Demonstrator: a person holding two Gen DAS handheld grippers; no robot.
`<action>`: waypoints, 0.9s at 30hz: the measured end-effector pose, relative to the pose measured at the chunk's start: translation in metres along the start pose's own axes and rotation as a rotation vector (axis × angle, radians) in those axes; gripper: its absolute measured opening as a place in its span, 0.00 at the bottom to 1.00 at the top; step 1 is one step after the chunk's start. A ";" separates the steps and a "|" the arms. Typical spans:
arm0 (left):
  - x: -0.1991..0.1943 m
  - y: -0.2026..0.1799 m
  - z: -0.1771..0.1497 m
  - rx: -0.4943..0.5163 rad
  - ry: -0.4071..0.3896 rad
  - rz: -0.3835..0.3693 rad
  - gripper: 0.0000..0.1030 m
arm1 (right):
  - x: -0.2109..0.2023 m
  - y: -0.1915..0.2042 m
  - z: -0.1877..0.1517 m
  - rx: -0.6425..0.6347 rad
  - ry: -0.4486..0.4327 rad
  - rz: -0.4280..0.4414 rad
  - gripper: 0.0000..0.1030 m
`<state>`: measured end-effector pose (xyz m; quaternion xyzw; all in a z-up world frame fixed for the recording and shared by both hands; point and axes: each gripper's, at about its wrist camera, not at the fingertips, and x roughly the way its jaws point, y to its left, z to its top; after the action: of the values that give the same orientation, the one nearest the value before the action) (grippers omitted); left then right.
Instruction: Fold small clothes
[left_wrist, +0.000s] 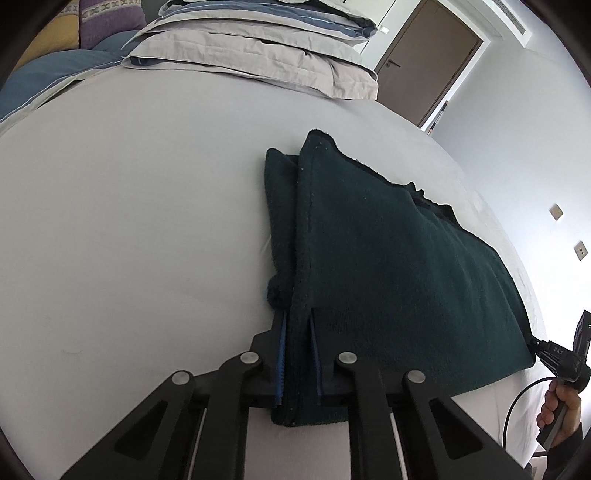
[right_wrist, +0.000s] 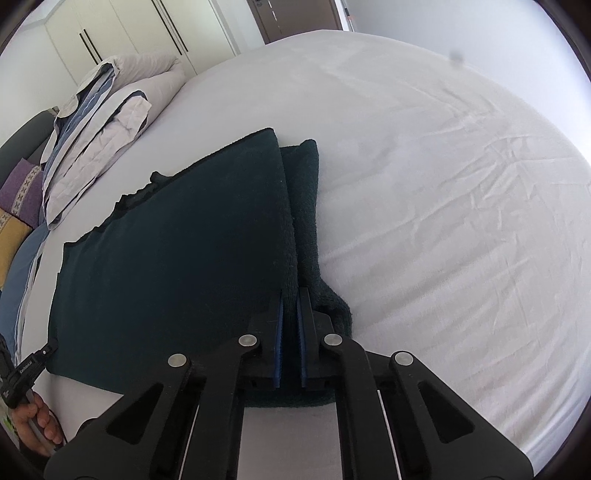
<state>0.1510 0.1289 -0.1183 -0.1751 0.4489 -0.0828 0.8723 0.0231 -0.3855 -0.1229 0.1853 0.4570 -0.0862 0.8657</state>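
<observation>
We have the dark green fleecy garment (left_wrist: 388, 266) lying flat on the white bed sheet (left_wrist: 129, 221), stretching ahead of both tools and between them. Our left hand-held gripper (left_wrist: 297, 325) is clamped on the garment's near left edge, where a sleeve lies folded under, and our right hand-held gripper (right_wrist: 290, 306) is pinched shut on the near right edge, with thick cloth bunched just beside its outer finger.

Several things could go wrong from here. The pads bite only a narrow strip of hem, so the heavy fabric may slip out as we lift. If one side catches more layers than the other, the fold will come out skewed. The tucked sleeves may fall loose and spoil the shape. Pulling unevenly could drag the garment across the sheet toward the stacked grey pillows (left_wrist: 258, 55) far ahead.
</observation>
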 end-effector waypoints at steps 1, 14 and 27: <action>0.000 0.000 0.000 0.005 0.003 0.004 0.11 | 0.002 -0.001 0.000 0.001 0.003 0.002 0.05; 0.001 0.003 0.000 -0.007 0.017 -0.004 0.10 | -0.007 -0.001 -0.009 0.008 -0.010 -0.014 0.05; 0.000 0.005 0.001 -0.003 0.033 0.003 0.10 | 0.008 -0.009 -0.018 -0.004 0.038 -0.013 0.04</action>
<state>0.1517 0.1334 -0.1200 -0.1745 0.4638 -0.0837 0.8645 0.0108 -0.3859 -0.1406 0.1823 0.4746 -0.0877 0.8566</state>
